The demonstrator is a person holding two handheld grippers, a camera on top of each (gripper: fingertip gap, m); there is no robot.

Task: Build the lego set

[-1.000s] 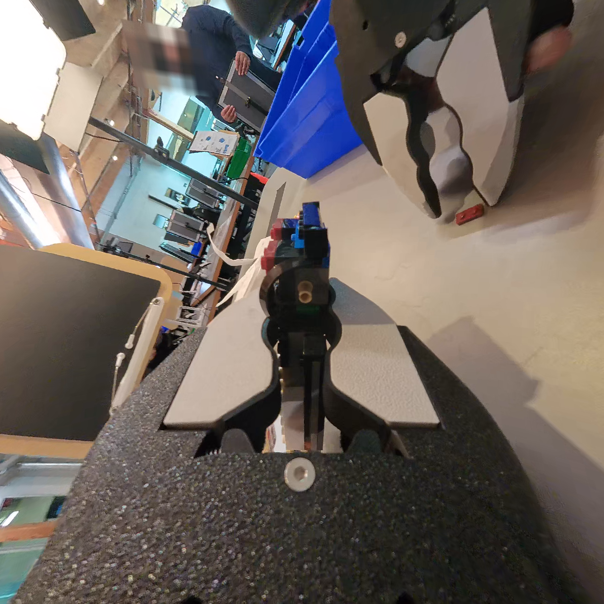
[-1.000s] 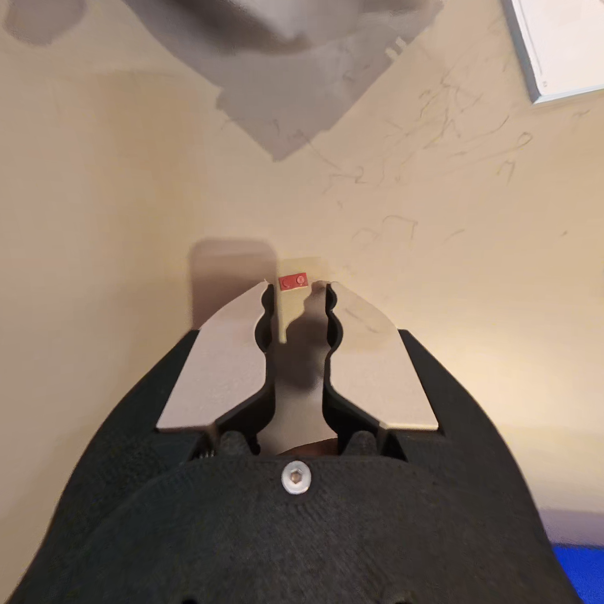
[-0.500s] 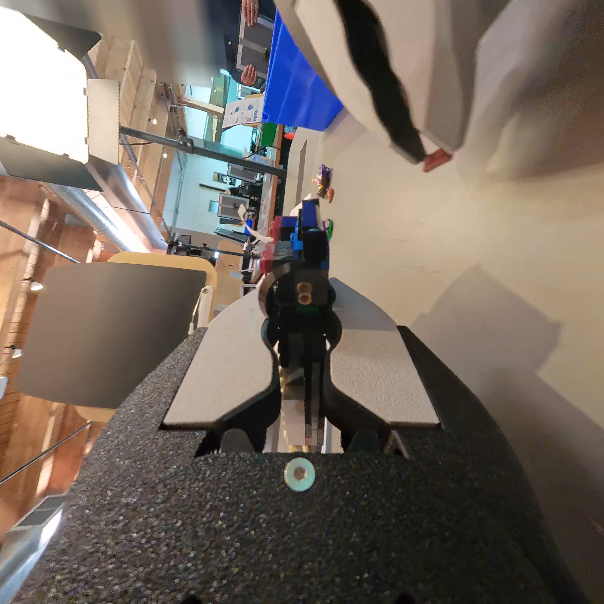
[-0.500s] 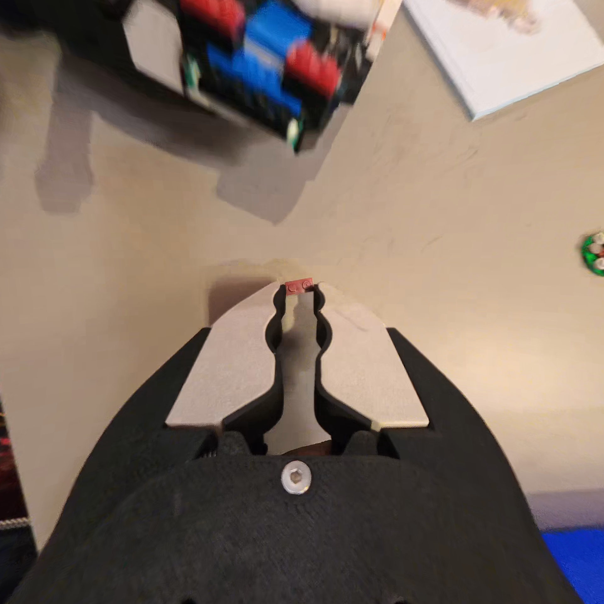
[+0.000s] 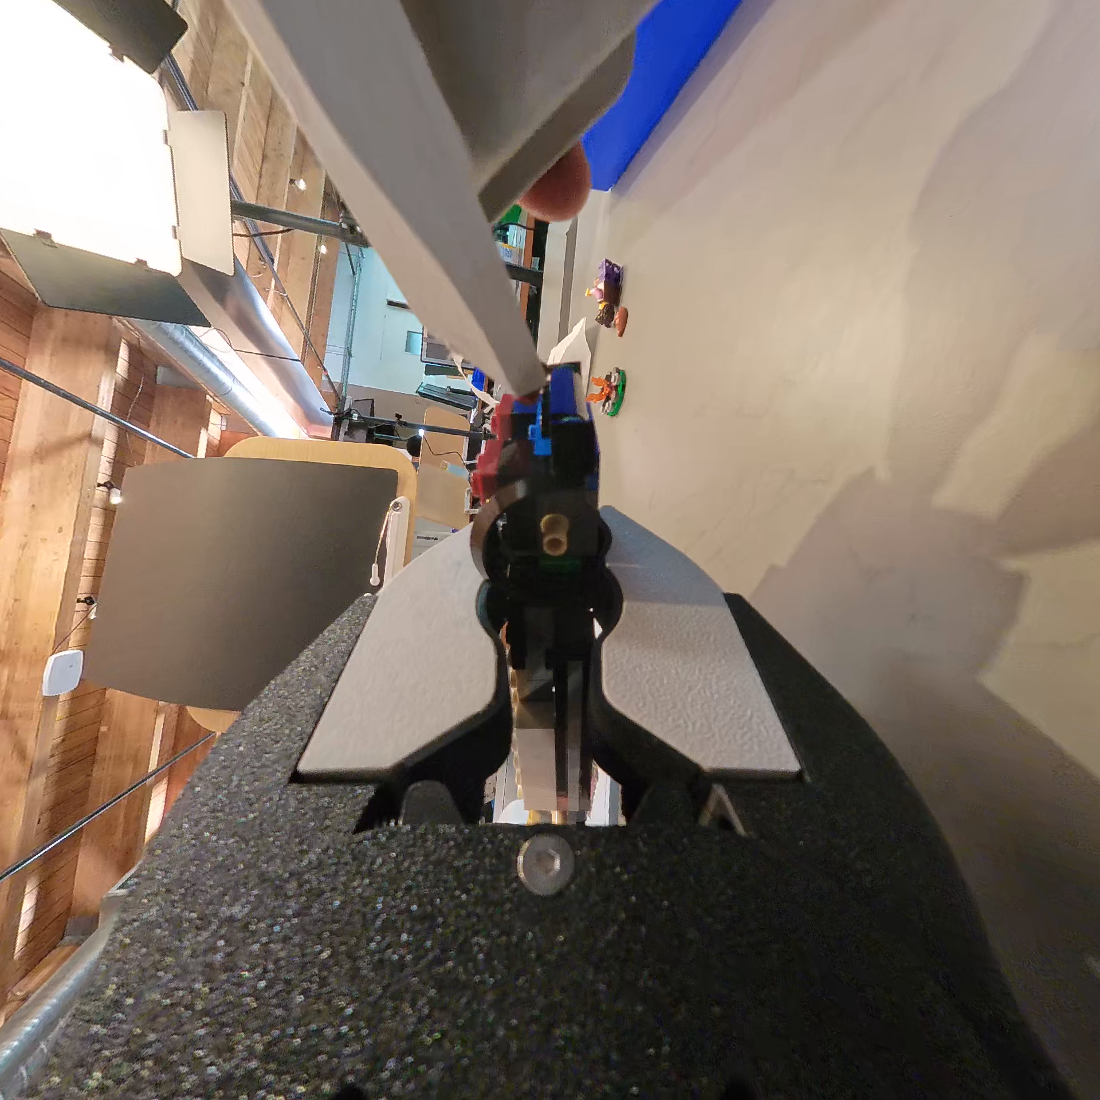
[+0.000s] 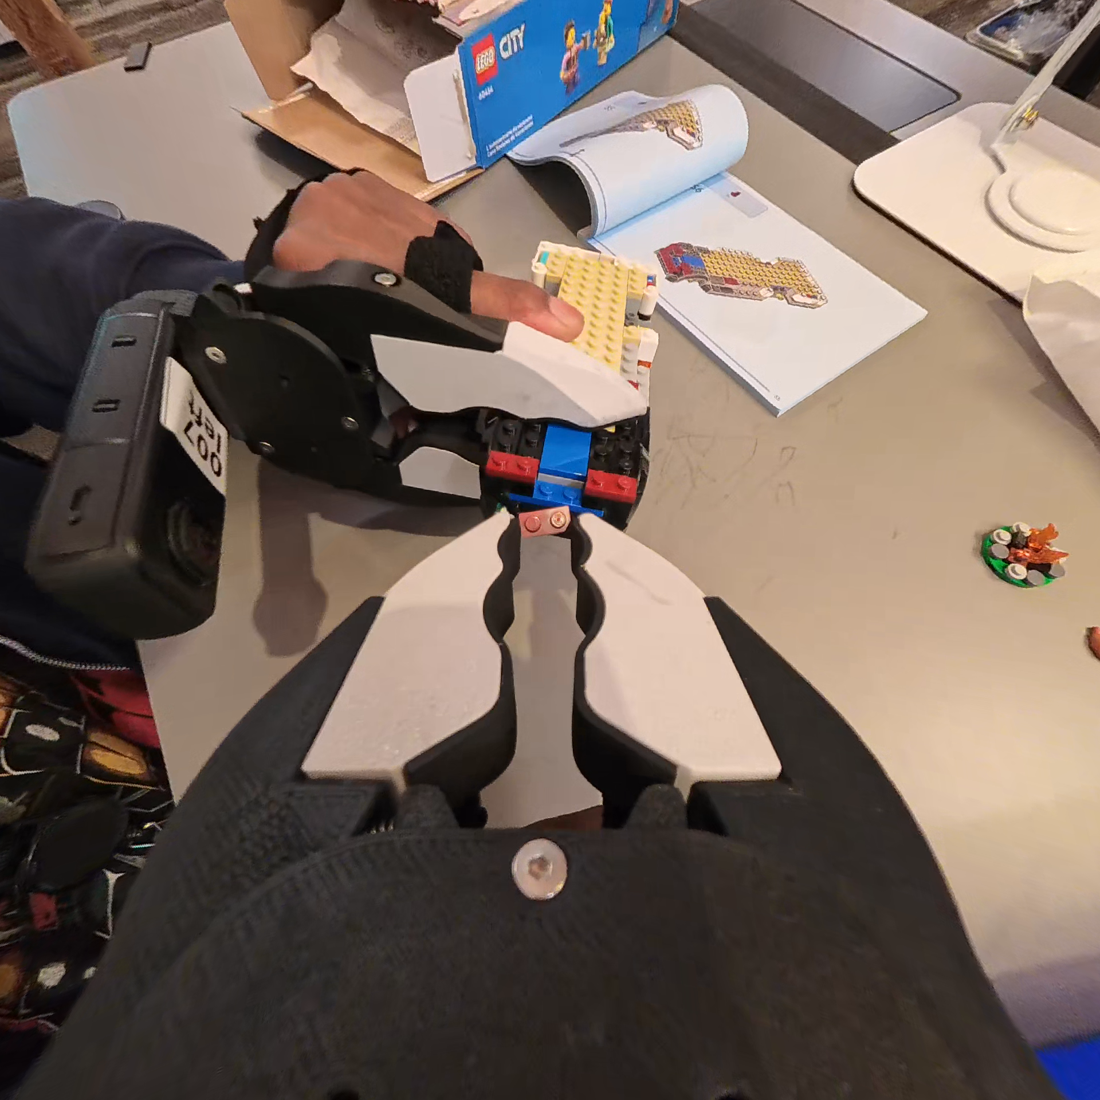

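Note:
My right gripper [image 6: 543,525] is shut on a small red two-stud plate [image 6: 544,522] pinched at its fingertips. It holds the plate right at the near end of a brick model [image 6: 565,458] with black, blue and red parts and a tan studded deck. My left gripper [image 5: 547,550] is shut on that brick model [image 5: 544,470] and holds it on its side above the grey table [image 6: 833,655]. In the left wrist view the right gripper's fingertip [image 5: 524,375] reaches the model's far end. A person's hand [image 6: 369,232] grips the left gripper, one finger resting on the deck.
An open instruction booklet [image 6: 744,256] and a blue cardboard box [image 6: 536,65] lie beyond the model. A small green round piece with orange flames [image 6: 1025,555] sits on the table to the right. A white stand base [image 6: 1000,190] is at the far right.
My right gripper closed on the red plate on the table, lifted it and carried it to the model's end. The left gripper kept its hold and brought the model nearer.

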